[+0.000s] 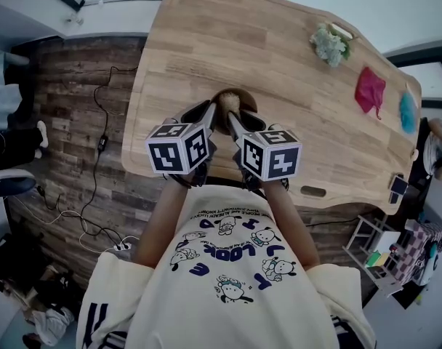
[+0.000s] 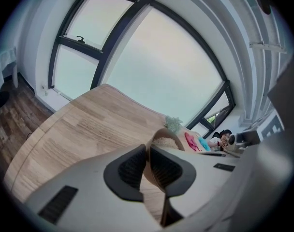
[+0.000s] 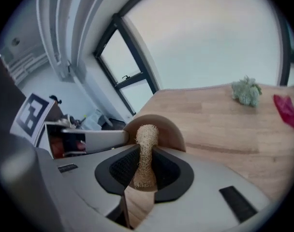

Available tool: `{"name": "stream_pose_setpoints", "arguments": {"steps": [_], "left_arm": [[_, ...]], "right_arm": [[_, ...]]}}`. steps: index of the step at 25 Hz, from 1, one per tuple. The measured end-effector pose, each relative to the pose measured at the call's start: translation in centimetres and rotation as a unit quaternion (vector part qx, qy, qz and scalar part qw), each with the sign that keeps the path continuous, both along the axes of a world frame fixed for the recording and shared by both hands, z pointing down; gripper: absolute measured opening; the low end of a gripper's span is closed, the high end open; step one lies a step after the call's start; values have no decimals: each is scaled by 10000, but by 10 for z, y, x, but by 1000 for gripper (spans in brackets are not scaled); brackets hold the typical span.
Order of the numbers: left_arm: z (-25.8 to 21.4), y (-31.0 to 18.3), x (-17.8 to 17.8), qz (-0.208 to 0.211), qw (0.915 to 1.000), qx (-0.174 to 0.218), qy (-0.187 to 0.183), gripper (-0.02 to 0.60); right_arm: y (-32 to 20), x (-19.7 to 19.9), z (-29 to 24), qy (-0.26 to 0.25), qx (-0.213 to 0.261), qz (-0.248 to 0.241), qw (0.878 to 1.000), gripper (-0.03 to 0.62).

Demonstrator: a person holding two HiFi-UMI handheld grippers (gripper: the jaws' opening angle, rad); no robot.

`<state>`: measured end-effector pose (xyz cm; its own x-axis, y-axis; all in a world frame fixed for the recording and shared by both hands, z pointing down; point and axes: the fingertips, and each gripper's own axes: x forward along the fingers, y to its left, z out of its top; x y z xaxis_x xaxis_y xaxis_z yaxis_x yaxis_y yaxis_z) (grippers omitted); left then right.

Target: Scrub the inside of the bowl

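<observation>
A brown wooden bowl (image 1: 229, 101) sits tilted near the front edge of the wooden table (image 1: 279, 57), right ahead of both grippers. My left gripper (image 1: 211, 113) is shut on the bowl's rim (image 2: 159, 135), with the thin wall squeezed between its dark pads (image 2: 132, 168). My right gripper (image 1: 234, 119) is shut on a tan loofah scrubber (image 3: 146, 149), whose rounded tip pokes into the bowl (image 3: 170, 129). In the left gripper view the loofah (image 2: 165, 142) shows inside the bowl. The bowl's bottom is hidden by the grippers.
A pale green scrub pad (image 1: 330, 43), a crimson cloth (image 1: 369, 90) and a teal cloth (image 1: 408, 112) lie at the table's far right. A small dark device (image 1: 398, 187) rests at the right corner. Cables trail over the plank floor (image 1: 83, 158) to the left.
</observation>
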<state>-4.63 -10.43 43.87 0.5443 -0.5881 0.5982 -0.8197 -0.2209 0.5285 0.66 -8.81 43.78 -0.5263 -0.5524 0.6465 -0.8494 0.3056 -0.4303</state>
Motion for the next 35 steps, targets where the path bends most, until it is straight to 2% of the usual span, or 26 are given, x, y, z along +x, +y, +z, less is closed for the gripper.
{"name": "stream_pose_setpoints", "arguments": {"steps": [3, 7, 10, 16, 21, 28, 35], "left_arm": [[1, 0, -3, 11, 10000, -38, -12, 55], [5, 0, -5, -2, 9999, -125, 53, 54], [8, 3, -4, -16, 9997, -202, 103, 54], [16, 3, -4, -10, 9994, -339, 63, 54], [20, 2, -5, -7, 9992, -393, 12, 52], [22, 2, -9, -73, 9991, -406, -30, 52], [15, 1, -16, -147, 9994, -294, -106, 51]], "right_arm": [[-2, 5, 2, 879, 548, -483, 9935, 77], [-5, 2, -1, 1735, 1012, -949, 9750, 77], [-5, 3, -2, 2220, 1222, -1117, 9609, 77], [-5, 4, 0, 2871, 1494, -1305, 9371, 77], [-8, 8, -6, 2891, 1517, -1259, 9368, 77], [-9, 14, -19, 2685, 1521, -1059, 9453, 78], [-12, 23, -58, 2021, 1977, -546, 9576, 77]]}}
